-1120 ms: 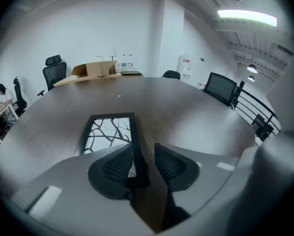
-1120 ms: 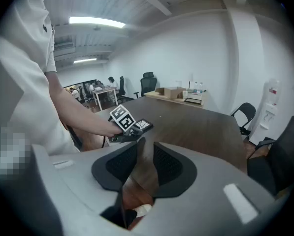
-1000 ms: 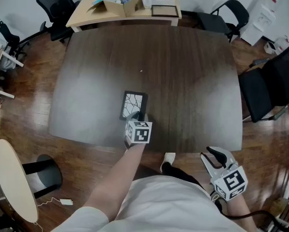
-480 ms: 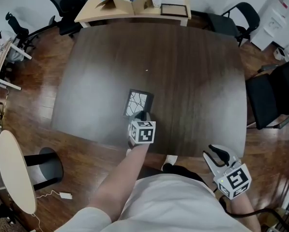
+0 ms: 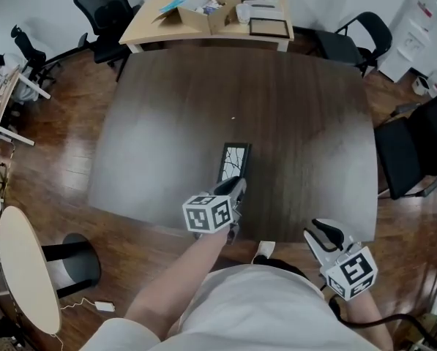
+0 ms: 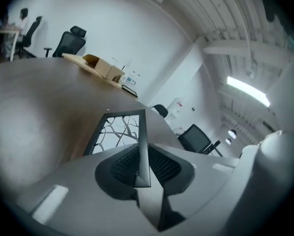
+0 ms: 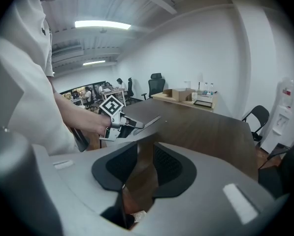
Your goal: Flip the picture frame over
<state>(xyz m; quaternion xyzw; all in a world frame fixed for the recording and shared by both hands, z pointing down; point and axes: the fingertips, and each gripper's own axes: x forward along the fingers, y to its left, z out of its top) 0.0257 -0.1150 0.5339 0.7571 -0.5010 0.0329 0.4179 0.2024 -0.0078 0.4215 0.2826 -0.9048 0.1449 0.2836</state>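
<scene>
A black picture frame [image 5: 233, 163] with a branch pattern on white stands tilted up on its edge above the dark wooden table [image 5: 299, 115]. My left gripper [image 5: 233, 189] is shut on its near edge, and the marker cube is rolled to the left. In the left gripper view the frame [image 6: 118, 129] runs edge-on between the pads of the left gripper [image 6: 143, 161]. My right gripper [image 5: 322, 234] hangs off the table's near right corner with nothing between its fingers. From the right gripper [image 7: 146, 163], whose jaws stand apart, I see the lifted frame [image 7: 149, 123].
A light wooden table [image 5: 159, 22] at the back carries cardboard boxes and another frame [image 5: 269, 27]. Black office chairs [image 5: 414, 141] stand to the right and at the back. A round white table [image 5: 20, 269] is at the lower left.
The frame lay flat on the table before. My left gripper has raised it onto its edge, rolled over and shifted it right. The right gripper has barely moved.
</scene>
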